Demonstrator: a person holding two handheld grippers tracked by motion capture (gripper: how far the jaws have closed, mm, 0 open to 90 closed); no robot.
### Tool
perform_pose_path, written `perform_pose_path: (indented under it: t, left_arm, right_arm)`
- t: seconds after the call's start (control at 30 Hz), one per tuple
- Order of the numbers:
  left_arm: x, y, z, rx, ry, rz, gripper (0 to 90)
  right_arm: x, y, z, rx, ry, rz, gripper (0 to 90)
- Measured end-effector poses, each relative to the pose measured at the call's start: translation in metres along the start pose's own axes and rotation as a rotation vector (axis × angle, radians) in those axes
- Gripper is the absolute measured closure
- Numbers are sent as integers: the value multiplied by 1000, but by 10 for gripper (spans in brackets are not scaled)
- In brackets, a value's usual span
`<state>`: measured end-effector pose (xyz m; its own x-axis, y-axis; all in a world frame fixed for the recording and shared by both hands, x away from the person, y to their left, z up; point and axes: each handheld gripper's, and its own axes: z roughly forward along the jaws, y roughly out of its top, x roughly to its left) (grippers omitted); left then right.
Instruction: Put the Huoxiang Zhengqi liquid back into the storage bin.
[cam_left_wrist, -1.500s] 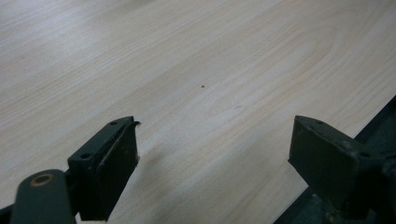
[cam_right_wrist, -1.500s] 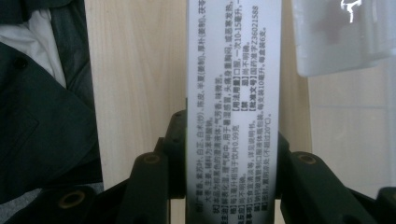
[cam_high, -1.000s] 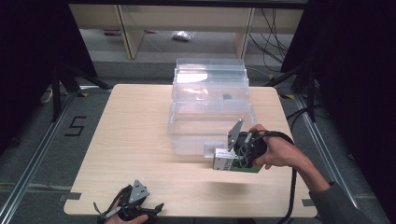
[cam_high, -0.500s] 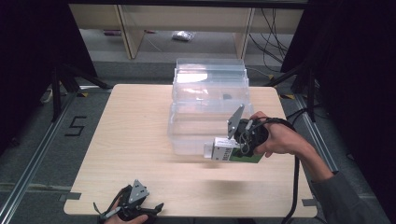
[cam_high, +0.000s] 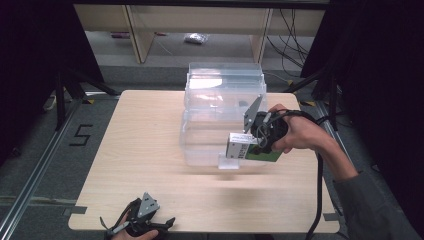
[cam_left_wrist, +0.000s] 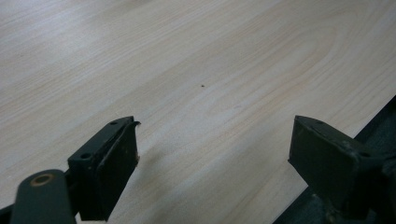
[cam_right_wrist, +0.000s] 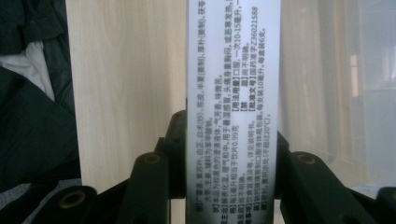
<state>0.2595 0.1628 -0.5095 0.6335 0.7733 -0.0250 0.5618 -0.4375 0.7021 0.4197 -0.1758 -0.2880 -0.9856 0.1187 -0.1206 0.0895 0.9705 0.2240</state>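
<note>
Near the right side of the table (cam_high: 145, 150), the right gripper (cam_high: 241, 148) had its jaws clenched on a small box (cam_high: 237, 148), a carton w/ white printed face and green side, looked like a medicine pack. Box was held clear of the tabletop, just in front of the near wall of a clear plastic bin (cam_high: 210, 135); a second clear bin (cam_high: 225, 82) sat stacked or just behind it, can't tell which. Right gripper view: box (cam_right_wrist: 233, 93) ran straight out between the jaws, gripped across its narrow faces at one end, fine print readable along its length, bin wall to the right.

Left gripper (cam_high: 167, 222) sat at the near edge of the table, left of centre, well apart from the box. Left gripper view: jaws released, wide apart, nothing betw. them, bare wood below.

Handling, my read: box prob. light, thin cardboard, stiff enough along its length but would dent if squeezed hard on the broad faces. Surface smooth, maybe a bit slick. Grip at one end leaves most of the box overhanging, so it could pivot if knocked on the bin rim. Better hold would be nearer mid-length, across the narrow sides. Needs enough height to clear the bin wall if it's going in.
</note>
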Motion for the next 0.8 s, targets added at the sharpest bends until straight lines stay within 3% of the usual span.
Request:
perform_pose_path:
  t: [0.03,0.07,0.13,0.17,0.2,0.23,0.27,0.3,0.37,0.47,0.5,0.57,0.7,0.73,0.8]
  left_arm:
    - [0,0,0,-2,2,0,149]
    - [0,0,0,-1,2,1,149]
    - [0,0,0,0,1,2,149]
    - [0,0,0,-4,1,0,149]
    - [0,0,0,-2,2,0,149]
    - [0,0,0,-2,2,0,149]
    - [0,0,1,-3,2,0,149]
    - [0,0,1,-2,3,-1,150]
    - [0,0,0,-3,2,-1,149]
    - [0,0,0,-2,2,0,149]
    - [0,0,0,-3,2,-2,150]
    - [0,0,0,-4,0,-1,149]
    - [-1,0,1,-14,-1,-13,149]
    - [-1,-1,1,-13,-1,-12,150]
    - [-1,0,1,-12,0,-12,150]
  right_arm:
    - [-2,0,-1,5,-3,7,648]
    - [-5,1,-1,-12,-1,-21,649]
    - [-8,2,-3,-1,3,-2,649]
    - [-13,2,-2,-19,1,-28,649]
    - [-15,2,-3,-1,7,5,649]
    - [-15,2,-3,-1,7,5,649]
    - [-19,3,-2,-9,9,-32,649]
    - [-21,3,-2,1,9,-2,649]
    - [-27,4,-1,-3,3,3,649]
    - [-34,5,3,-5,13,-14,649]
    - [-35,5,4,3,15,9,648]
    - [-40,5,8,8,12,-8,649]
    - [-48,3,14,5,9,5,648]
    - [-54,3,18,4,12,-26,648]
    - [-55,3,19,19,12,0,649]
